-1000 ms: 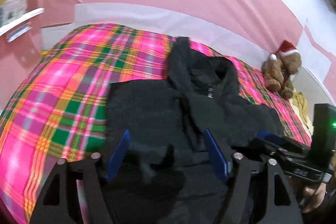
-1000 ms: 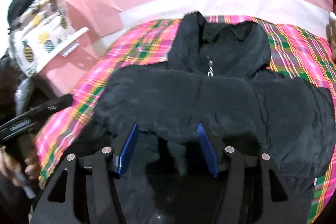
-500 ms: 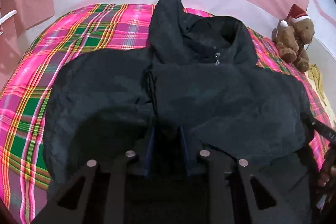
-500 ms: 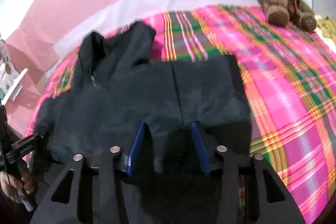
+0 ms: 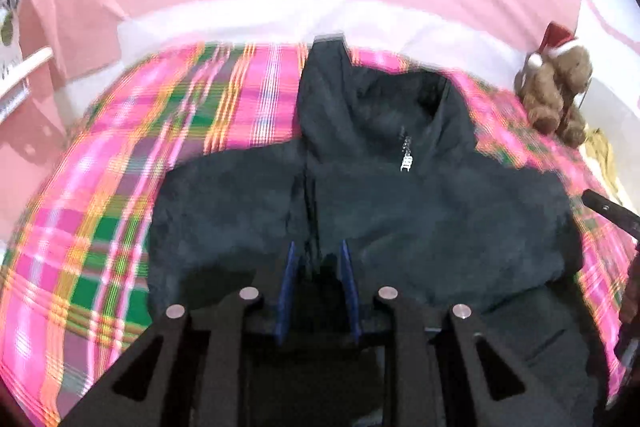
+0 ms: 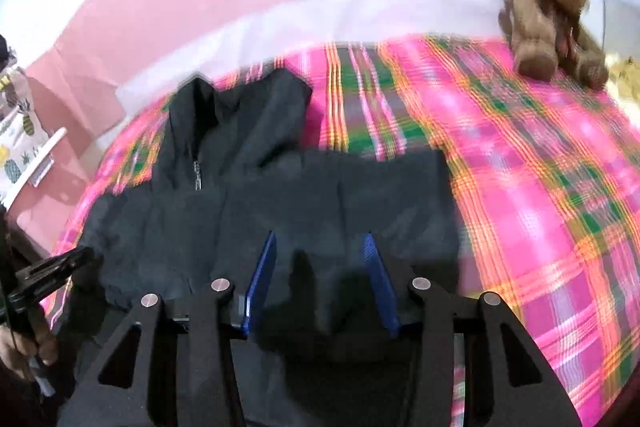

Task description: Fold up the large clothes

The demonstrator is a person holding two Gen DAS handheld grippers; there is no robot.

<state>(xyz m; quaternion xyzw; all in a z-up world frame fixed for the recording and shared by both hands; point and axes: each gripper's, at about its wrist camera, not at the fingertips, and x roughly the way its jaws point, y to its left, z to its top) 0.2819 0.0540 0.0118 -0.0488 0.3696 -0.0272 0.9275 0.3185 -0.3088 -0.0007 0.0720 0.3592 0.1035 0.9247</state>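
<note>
Black hooded jacket spread flat on pink plaid bed cover, hood toward far edge, zipper pull lying at the collar. Left gripper low over near hem w/ blue fingers narrowed onto a dark fold of fabric (pinched, by the look of it); right gripper at jacket's rt side, fingers parted wide, cloth beneath, not clamped. Teddy bear in Santa hat sitting at far rt corner of bed.
</note>
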